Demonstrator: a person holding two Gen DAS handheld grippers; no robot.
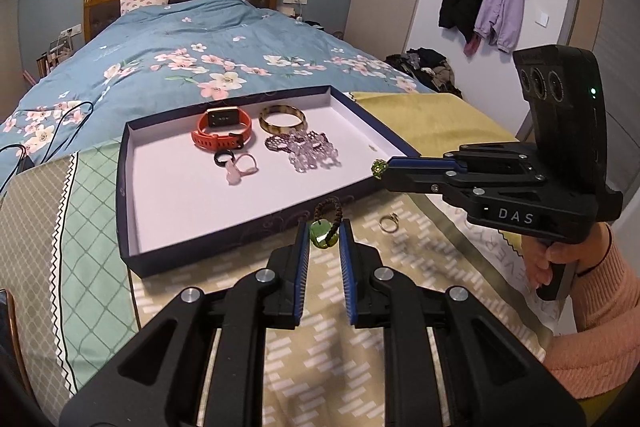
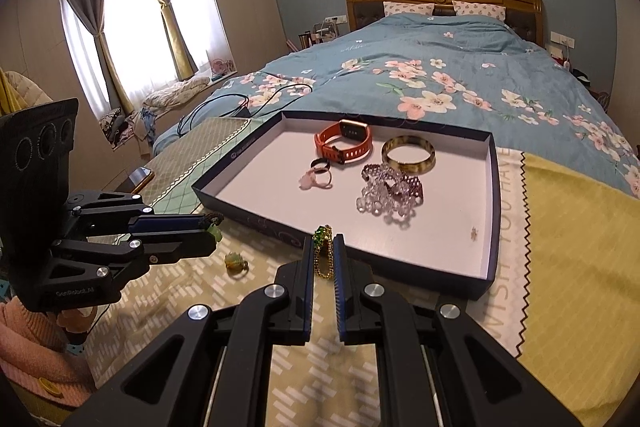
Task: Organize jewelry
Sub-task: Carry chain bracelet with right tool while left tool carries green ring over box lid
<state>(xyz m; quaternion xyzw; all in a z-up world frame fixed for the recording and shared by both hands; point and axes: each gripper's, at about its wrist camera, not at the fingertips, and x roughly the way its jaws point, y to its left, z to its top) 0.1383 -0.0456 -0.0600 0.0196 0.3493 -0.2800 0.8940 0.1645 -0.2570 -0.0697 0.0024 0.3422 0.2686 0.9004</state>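
Holding a green pendant [image 1: 323, 235] on a braided loop, left gripper [image 1: 324, 239] pinches it just before the tray [image 1: 128, 195] | right gripper [image 2: 324, 247] pinches a gold chain [image 2: 325, 263] at the tray's near wall | inside tray: watch [image 1: 222, 129], bangle [image 1: 282, 119], bead bracelets [image 1: 310, 151], rings [image 1: 236, 165] | loose ring [image 1: 389, 223] lies on cloth between grippers | bed [image 1: 180, 43] behind.

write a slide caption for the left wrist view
Left tongs grip a green pendant before the jewelry tray.
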